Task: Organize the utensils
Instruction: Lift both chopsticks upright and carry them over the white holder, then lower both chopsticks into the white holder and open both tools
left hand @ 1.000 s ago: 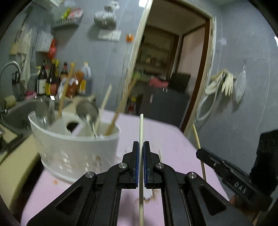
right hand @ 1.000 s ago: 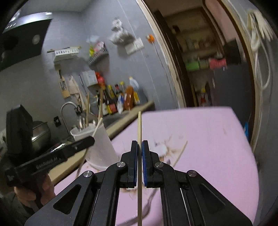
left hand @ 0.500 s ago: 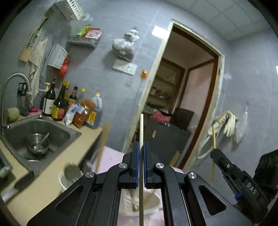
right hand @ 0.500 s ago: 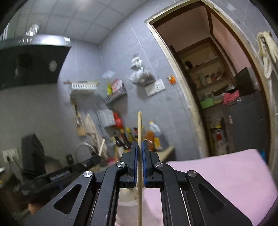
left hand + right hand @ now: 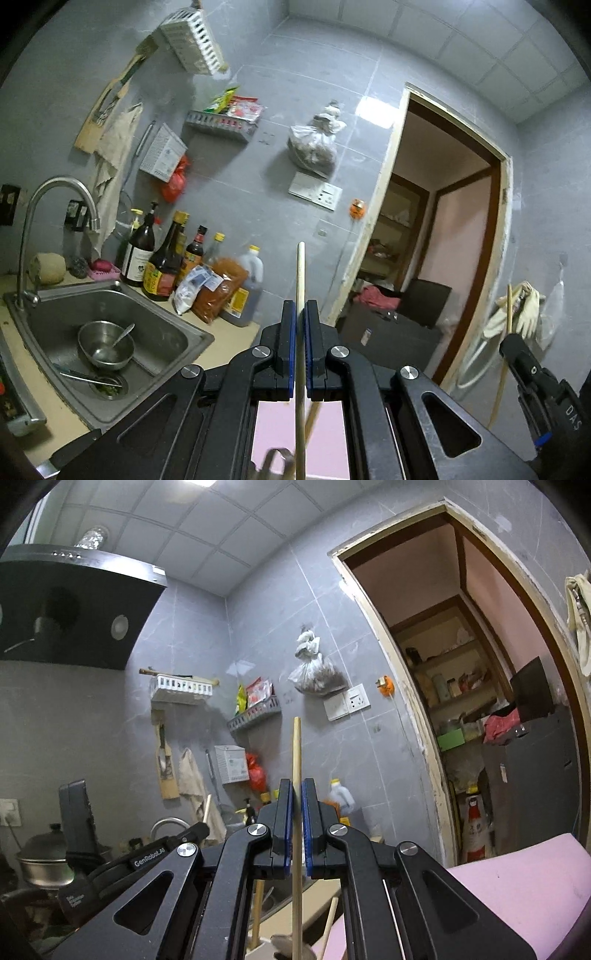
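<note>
In the left wrist view my left gripper (image 5: 300, 306) is shut on a pale wooden chopstick (image 5: 300, 273) that stands upright between its blue pads. At that view's right edge my right gripper (image 5: 517, 347) holds a second chopstick (image 5: 509, 314). The right wrist view has my right gripper (image 5: 296, 786) shut on its chopstick (image 5: 296, 749), and the left gripper (image 5: 192, 832) sits low at the left. Beneath both grippers only the tops of a spoon (image 5: 275, 458) and wooden handles (image 5: 330, 919) show, over the pink table (image 5: 517, 878). The utensil holder itself is hidden.
A steel sink (image 5: 177, 332) with a bowl (image 5: 105, 343) and a faucet (image 5: 55, 184) lies to the left, sauce bottles (image 5: 162, 258) behind it. A doorway (image 5: 443, 258) opens to the right. A range hood (image 5: 74, 609) and a pot (image 5: 44, 860) stand at the far left.
Both grippers have risen with their chopsticks and tilted up toward the wall. The white utensil holder has dropped out of sight below them, and the sink has come into view.
</note>
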Motion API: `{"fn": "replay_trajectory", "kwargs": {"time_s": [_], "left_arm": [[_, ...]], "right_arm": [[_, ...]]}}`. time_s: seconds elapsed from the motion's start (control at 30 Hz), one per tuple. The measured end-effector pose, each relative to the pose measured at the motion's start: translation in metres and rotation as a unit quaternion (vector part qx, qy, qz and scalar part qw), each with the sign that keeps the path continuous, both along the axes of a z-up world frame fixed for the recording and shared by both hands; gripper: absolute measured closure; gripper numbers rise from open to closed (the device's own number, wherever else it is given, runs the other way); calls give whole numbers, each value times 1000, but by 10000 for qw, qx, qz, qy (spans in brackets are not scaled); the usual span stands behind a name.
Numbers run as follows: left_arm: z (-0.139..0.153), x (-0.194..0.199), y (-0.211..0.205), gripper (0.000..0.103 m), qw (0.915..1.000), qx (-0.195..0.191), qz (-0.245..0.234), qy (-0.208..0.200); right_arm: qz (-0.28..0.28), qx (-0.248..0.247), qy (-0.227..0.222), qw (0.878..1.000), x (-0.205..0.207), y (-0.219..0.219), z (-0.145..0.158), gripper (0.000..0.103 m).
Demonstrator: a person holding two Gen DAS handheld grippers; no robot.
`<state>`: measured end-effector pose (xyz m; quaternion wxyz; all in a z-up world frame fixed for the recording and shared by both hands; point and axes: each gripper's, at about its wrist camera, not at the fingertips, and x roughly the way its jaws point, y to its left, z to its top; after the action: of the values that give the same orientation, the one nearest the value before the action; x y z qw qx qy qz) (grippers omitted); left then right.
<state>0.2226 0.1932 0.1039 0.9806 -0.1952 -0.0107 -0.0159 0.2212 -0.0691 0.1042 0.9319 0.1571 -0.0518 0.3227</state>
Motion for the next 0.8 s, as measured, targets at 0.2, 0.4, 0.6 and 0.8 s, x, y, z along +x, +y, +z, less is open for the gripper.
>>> {"fn": "replay_trajectory", "kwargs": {"time_s": [0.2, 0.4, 0.6, 0.8], "left_arm": [[-20, 8, 16, 101, 9992, -376, 105, -4], [-35, 10, 11, 101, 9995, -302, 84, 96], [-54, 2, -5, 101, 9993, -313, 115, 162], [-58, -6, -23, 101, 9989, 63, 27, 473]], "right_arm": [[-285, -333, -48, 9990, 8, 15, -17, 100], [-227, -583, 180, 9979, 15, 21, -32, 100], [-113, -854, 436, 9953, 11, 21, -46, 100], [14, -941, 893, 9915, 11, 7, -52, 100]]}}
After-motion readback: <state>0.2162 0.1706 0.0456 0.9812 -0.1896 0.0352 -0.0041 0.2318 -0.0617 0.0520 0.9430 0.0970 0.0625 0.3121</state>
